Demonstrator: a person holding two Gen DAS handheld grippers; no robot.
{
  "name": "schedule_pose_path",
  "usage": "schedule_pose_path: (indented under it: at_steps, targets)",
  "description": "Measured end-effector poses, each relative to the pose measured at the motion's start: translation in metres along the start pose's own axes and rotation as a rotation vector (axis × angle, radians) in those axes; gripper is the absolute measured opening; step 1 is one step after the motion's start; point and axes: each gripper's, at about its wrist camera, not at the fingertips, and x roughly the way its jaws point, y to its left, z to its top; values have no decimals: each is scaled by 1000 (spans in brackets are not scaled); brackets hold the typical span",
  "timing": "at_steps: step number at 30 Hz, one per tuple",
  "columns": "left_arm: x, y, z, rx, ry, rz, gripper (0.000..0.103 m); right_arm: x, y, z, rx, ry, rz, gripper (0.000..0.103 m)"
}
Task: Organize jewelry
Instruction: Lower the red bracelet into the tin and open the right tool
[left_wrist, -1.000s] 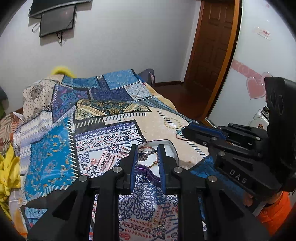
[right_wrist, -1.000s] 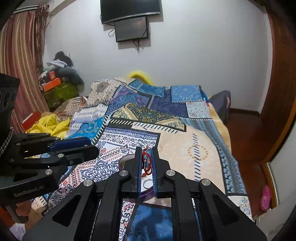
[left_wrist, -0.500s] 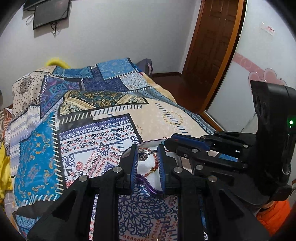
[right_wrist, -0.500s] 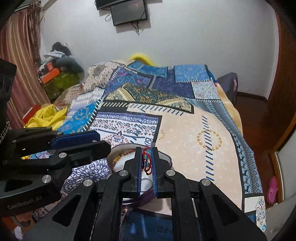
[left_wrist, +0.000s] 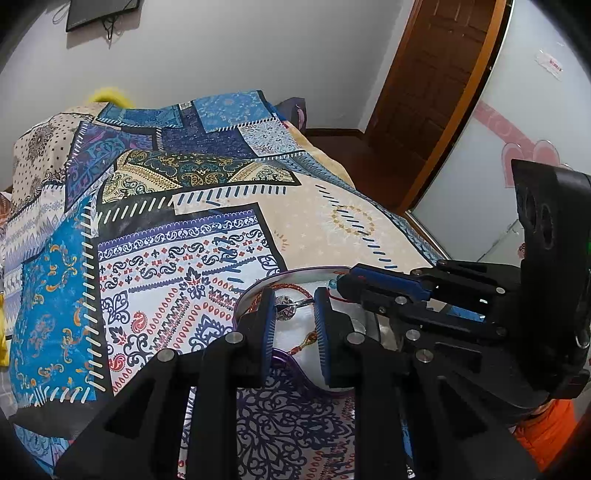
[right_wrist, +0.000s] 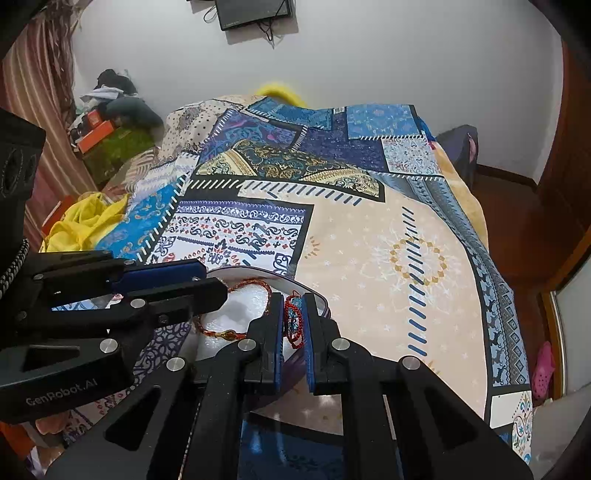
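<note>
A: State of the right gripper (right_wrist: 292, 300)?

B: Pressed together on a red and blue bracelet (right_wrist: 294, 322), pinched between the blue pads, hanging just over the near edge of the round box (left_wrist: 255, 288).

A: And the left gripper (left_wrist: 293, 296)?

B: Spread a little, tips down inside the same box. Between them, a small silver piece (left_wrist: 285, 309). Cannot tell whether pinched or only lying there.

A: Where is the box?

B: On the patchwork bedspread (right_wrist: 369, 258), near the front edge. Purple rim, white padding inside.

A: Anything else in there?

B: 1 braided red and gold cord bracelet (right_wrist: 251, 284), looped on the padding, partly hidden under the left tongs in the right wrist view.

A: Spacing of the 2 tools?

B: Close together, both angled down over the box, left tips further in than the right.
</note>
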Motion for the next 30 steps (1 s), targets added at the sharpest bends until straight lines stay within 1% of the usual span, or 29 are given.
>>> schedule_pose_path:
  at_steps: [5,12,20,22,24,26,28,30]
  targets:
    - [-4,-2,1,14,-10,7,20,1,0,0,5,10,9,8]
    - [-26,-2,0,44,-52,56,20,-1,5,-1,-13,39,10,9]
    - [-55,-3,-9,77,-76,104,21,-17,15,-3,-39,19,-24,12]
    - [-63,-3,-12,79,-80,109,23,-25,17,-3,-45,2,-35,12]
    - [-71,-3,-15,76,-89,115,30,-34,19,-4,-43,-17,-41,13]
    - [-79,-3,-19,76,-101,119,32,-43,21,-5,-40,-35,-44,17]
    - [-88,-3,-23,76,-112,122,33,-52,24,-7,-38,-56,-55,29]
    - [-97,-3,-28,69,-122,121,37,-62,26,-10,-35,-82,-72,37]
